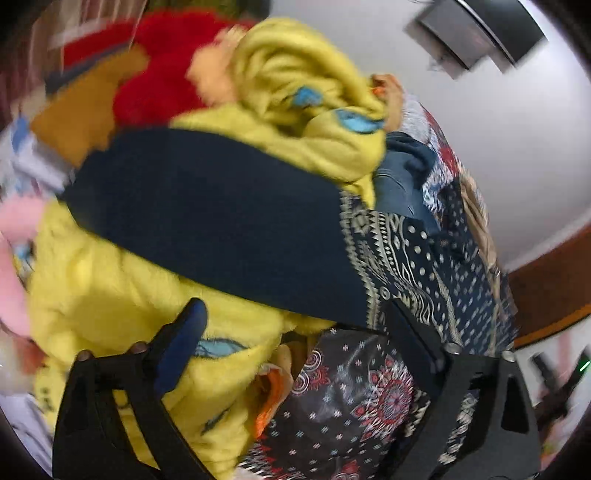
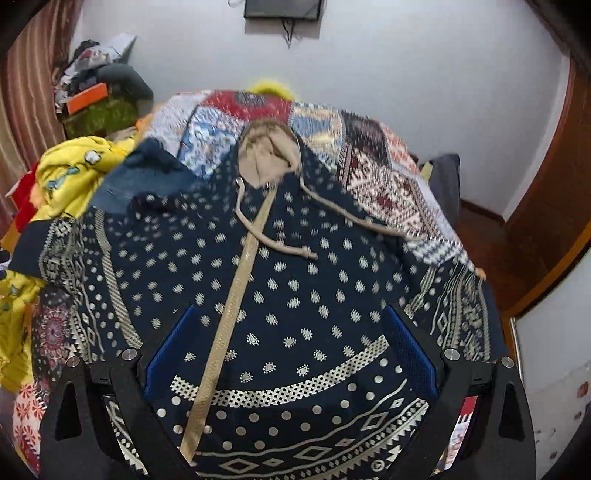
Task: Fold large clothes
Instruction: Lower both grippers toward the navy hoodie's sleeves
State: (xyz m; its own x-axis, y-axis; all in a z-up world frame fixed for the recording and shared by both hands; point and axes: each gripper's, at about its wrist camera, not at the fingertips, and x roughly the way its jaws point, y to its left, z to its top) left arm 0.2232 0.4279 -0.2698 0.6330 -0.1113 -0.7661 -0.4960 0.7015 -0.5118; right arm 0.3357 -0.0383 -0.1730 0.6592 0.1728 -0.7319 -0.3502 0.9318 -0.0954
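A navy hoodie (image 2: 295, 280) with cream dots and bands lies spread flat, front up, with its beige hood lining (image 2: 267, 158) and drawstrings at the far end. My right gripper (image 2: 293, 332) hovers open over the hoodie's lower front, blue pads wide apart and nothing pinched. In the blurred left wrist view the hoodie's plain navy sleeve (image 1: 221, 221) stretches across a yellow fleece garment (image 1: 110, 277). My left gripper (image 1: 295, 328) is open above the fleece and a dark patterned cloth (image 1: 351, 398), pads not pressing on either.
A patchwork cover (image 2: 373, 173) lies under the hoodie. Yellow fleece (image 2: 74, 177) and a red plush item (image 1: 166, 74) are heaped at the left. A clutter pile (image 2: 99, 96) stands by the curtain (image 2: 29, 96). A wall screen (image 2: 282, 9) and a wooden door (image 2: 546, 206) are beyond.
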